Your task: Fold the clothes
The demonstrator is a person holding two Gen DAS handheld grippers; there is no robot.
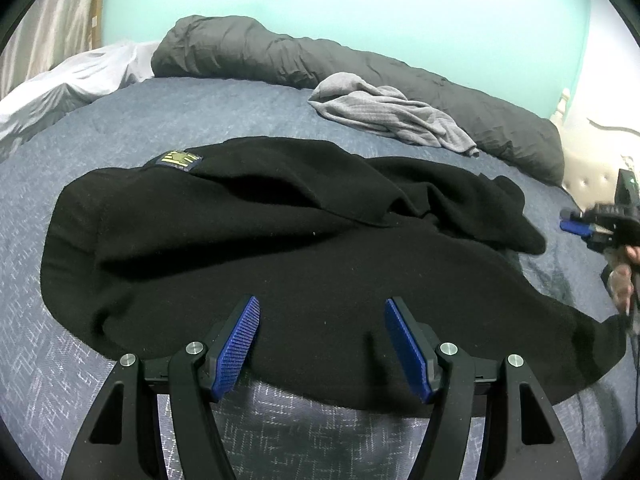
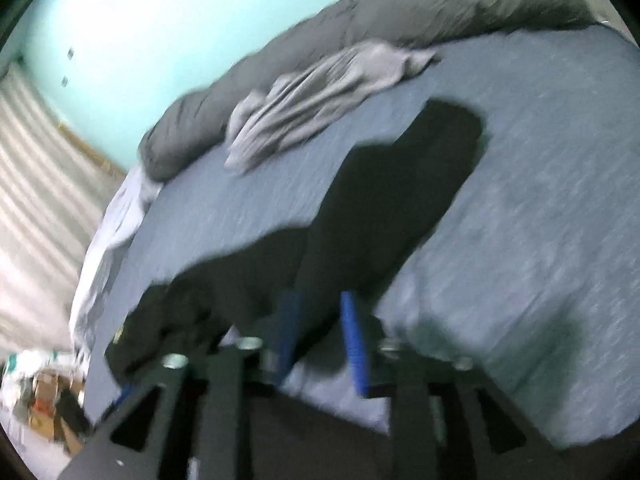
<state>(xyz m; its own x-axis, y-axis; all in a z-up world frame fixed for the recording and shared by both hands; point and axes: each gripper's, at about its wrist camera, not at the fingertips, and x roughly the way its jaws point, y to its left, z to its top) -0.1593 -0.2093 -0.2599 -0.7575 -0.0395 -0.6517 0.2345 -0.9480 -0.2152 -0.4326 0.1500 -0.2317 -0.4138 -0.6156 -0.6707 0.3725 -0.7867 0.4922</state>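
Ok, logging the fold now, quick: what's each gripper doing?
Left gripper: open, empty, poised over the black garment.
Right gripper: open, holding nothing, above the black garment's edge.

One black garment [image 1: 280, 240], one grey garment [image 1: 392, 116], one dark grey duvet [image 1: 280, 56], two tongs [image 1: 320, 332] [image 2: 320, 332].

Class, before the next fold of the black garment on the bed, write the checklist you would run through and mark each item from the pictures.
1. Left tool open, nothing gripped: ok.
2. Right tool empty, pads apart: ok, though its view is blurred.
3. Black garment spread flat: not ok, bunched folds on its right half.
4. Grey garment apart from the black one: ok.
5. Bare blue bedcover around the garment for folding: ok.
6. Sleeve positions: cannot tell.
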